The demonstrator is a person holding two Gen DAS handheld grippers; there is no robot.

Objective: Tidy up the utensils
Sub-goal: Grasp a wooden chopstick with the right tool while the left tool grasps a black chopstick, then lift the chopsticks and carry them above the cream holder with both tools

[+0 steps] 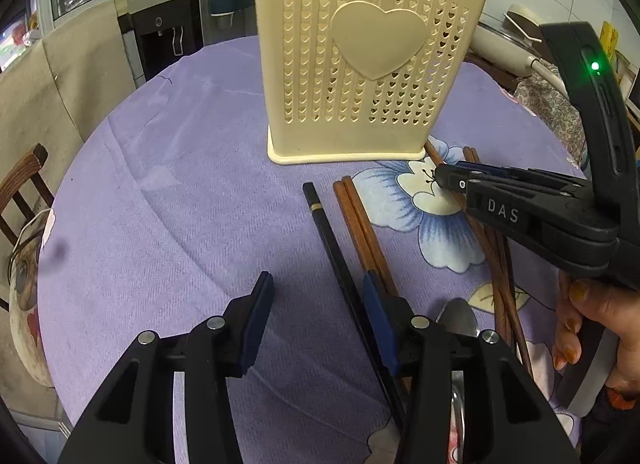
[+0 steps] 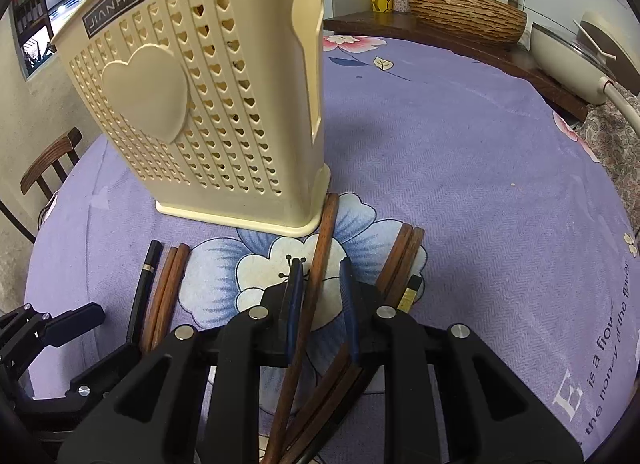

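Observation:
A cream perforated utensil holder (image 1: 372,63) (image 2: 200,103) stands upright on the purple cloth. In front of it lie a black chopstick (image 1: 332,240) (image 2: 144,288), a brown pair (image 1: 360,232) (image 2: 168,288), further brown chopsticks (image 2: 404,260) and a metal spoon (image 1: 460,320). My left gripper (image 1: 320,316) is open low over the cloth. The black chopstick runs between its jaws, close to the right pad (image 1: 380,320). My right gripper (image 2: 322,292) (image 1: 448,177) straddles a single brown chopstick (image 2: 324,240) with a narrow opening. A gap shows beside that stick.
A person's hand (image 1: 580,328) holds the right gripper's handle. A wooden chair (image 1: 24,179) (image 2: 48,167) stands at the table's left edge. A white pan (image 2: 568,59) and a woven basket (image 2: 468,11) sit on a wooden board at the back right.

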